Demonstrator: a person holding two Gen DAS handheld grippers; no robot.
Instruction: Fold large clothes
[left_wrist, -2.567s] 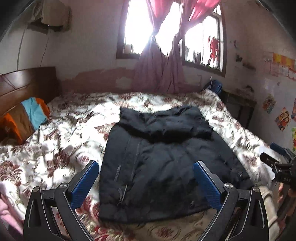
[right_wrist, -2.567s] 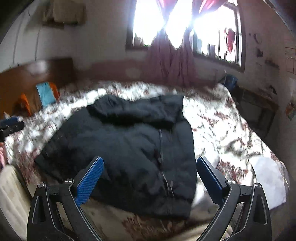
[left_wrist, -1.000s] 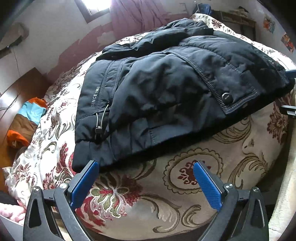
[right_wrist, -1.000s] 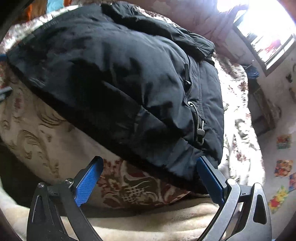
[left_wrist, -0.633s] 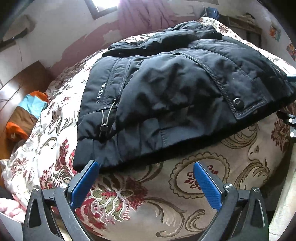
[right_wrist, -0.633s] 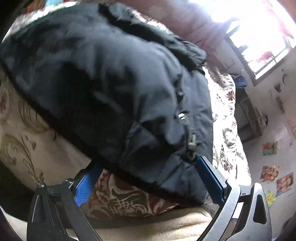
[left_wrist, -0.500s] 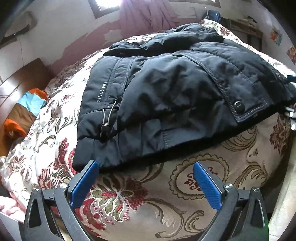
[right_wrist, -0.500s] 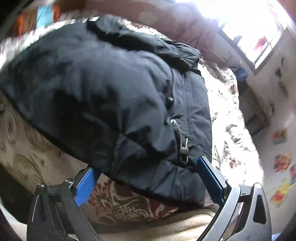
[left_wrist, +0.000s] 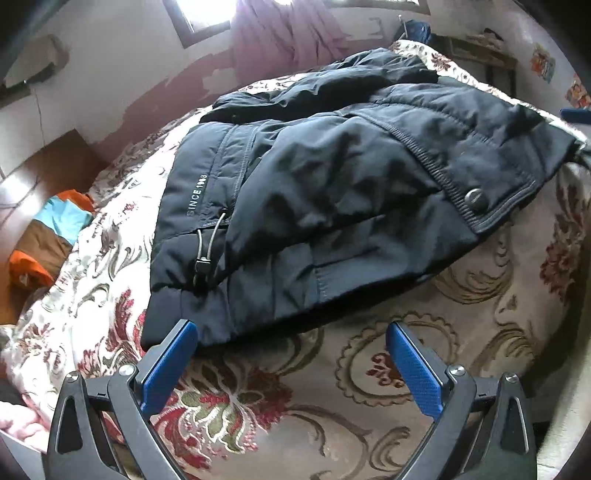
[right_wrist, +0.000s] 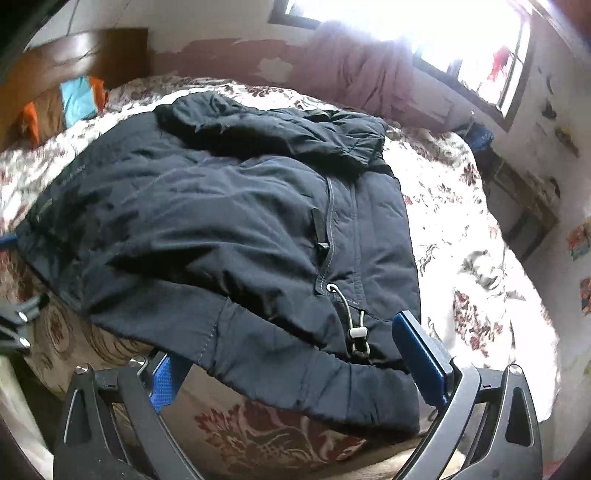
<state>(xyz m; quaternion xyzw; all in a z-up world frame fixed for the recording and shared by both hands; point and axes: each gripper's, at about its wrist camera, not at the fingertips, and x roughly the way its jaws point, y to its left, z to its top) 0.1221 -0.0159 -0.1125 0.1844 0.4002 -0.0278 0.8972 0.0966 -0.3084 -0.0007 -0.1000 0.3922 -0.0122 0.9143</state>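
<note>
A dark navy padded jacket lies flat on the floral bedspread, sleeves folded over its body, hem toward me. My left gripper is open and empty, just short of the hem's left corner. In the right wrist view the jacket fills the middle. My right gripper is open, its jaws standing either side of the hem's right corner by the drawcord toggle. The hem drapes over its left fingertip.
A wooden headboard and an orange, blue and brown pillow lie at the far left. A window with pink curtains is behind the bed. A dark side table stands at the right.
Both grippers have dropped low and come in to the jacket's hem at the bed's near edge. The right gripper now straddles the hem corner.
</note>
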